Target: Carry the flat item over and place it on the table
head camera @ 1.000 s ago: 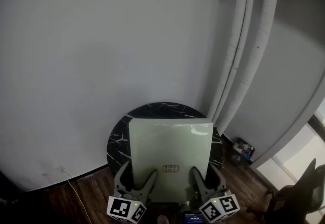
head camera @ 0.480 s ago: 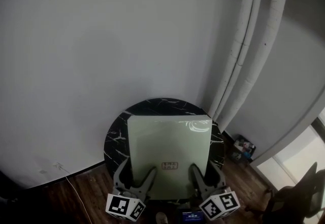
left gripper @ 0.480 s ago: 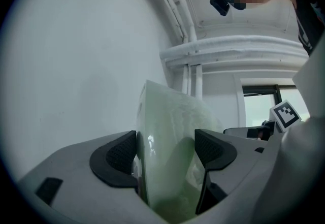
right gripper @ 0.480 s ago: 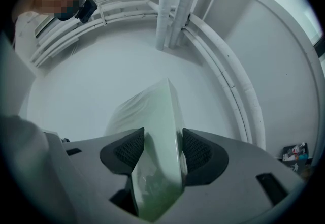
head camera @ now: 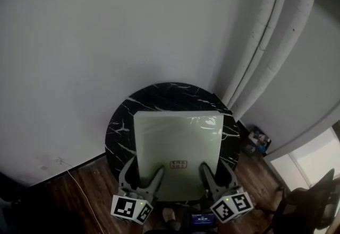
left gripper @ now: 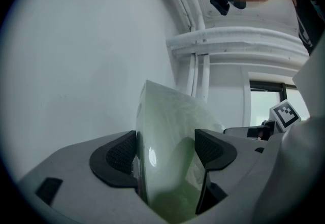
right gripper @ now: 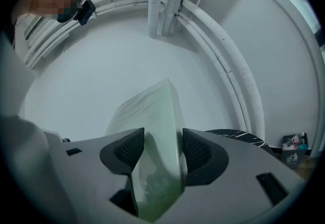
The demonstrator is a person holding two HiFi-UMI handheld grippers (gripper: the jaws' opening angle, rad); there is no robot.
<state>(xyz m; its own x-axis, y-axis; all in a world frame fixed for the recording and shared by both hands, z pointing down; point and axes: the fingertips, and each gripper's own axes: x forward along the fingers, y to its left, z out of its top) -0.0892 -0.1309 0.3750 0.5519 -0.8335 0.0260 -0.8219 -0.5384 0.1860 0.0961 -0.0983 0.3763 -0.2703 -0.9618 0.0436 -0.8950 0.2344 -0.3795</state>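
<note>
A flat pale green panel (head camera: 178,148) wrapped in clear film is held over a round black marble table (head camera: 119,129). My left gripper (head camera: 142,180) is shut on its near left edge and my right gripper (head camera: 213,178) is shut on its near right edge. In the left gripper view the green panel (left gripper: 167,152) stands on edge between the two black pads (left gripper: 118,158). In the right gripper view the same panel (right gripper: 155,136) is clamped between the pads (right gripper: 199,156), with the table rim (right gripper: 238,135) beyond. I cannot tell whether the panel touches the tabletop.
A white wall (head camera: 106,31) rises right behind the table. White pipes (head camera: 265,36) run up the corner at right. A small box with coloured print (head camera: 256,140) lies on the wooden floor right of the table, and a dark chair (head camera: 305,204) stands at the bottom right.
The table and panel sit a little higher in the head view than a second ago, and more of the tabletop shows beyond the panel. Both grippers keep their hold.
</note>
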